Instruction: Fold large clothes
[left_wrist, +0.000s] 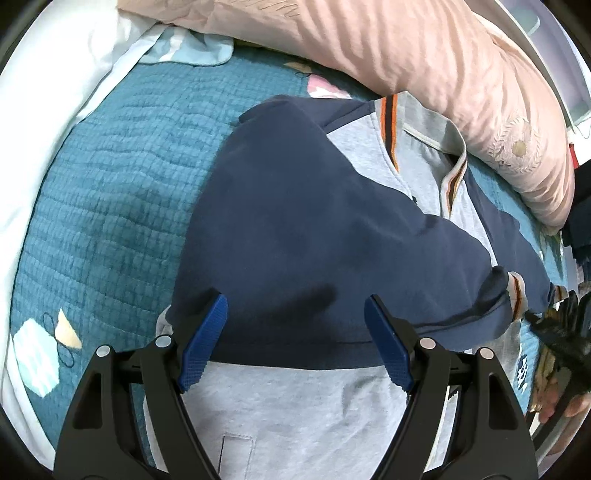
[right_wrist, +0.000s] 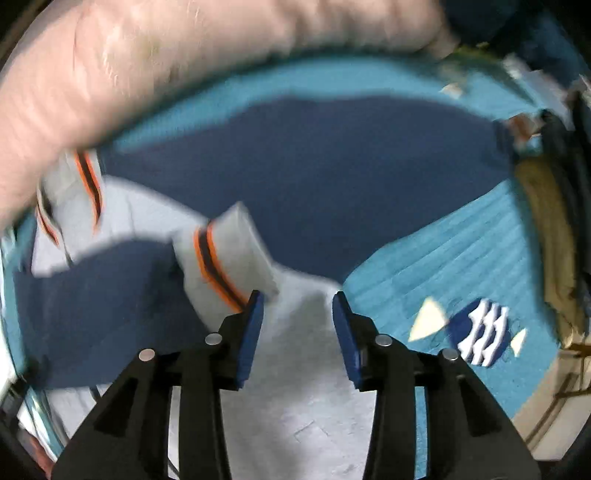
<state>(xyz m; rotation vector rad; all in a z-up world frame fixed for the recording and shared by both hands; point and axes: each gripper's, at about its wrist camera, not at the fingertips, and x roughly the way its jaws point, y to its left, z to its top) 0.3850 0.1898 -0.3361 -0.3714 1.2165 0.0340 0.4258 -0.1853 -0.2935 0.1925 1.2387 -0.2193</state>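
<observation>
A grey sweatshirt (left_wrist: 295, 417) with navy sleeves lies flat on the teal quilt (left_wrist: 110, 166). One navy sleeve (left_wrist: 295, 206) is folded across its chest, and its striped cuff (left_wrist: 515, 295) ends at the right. My left gripper (left_wrist: 295, 299) hovers open over that sleeve's lower edge, with nothing between its pads. In the right wrist view, my right gripper (right_wrist: 298, 295) is open above the grey body (right_wrist: 295, 387). The striped cuff (right_wrist: 229, 254) lies loose just left of its left finger. The other navy sleeve (right_wrist: 314, 177) stretches out to the right beyond.
A long pink pillow (left_wrist: 406, 55) borders the far side of the garment and touches its collar. White bedding (left_wrist: 44, 74) lies at the left. The right gripper and the hand holding it (left_wrist: 561, 332) show at the left view's right edge. The bed's edge (right_wrist: 546, 240) is at the right.
</observation>
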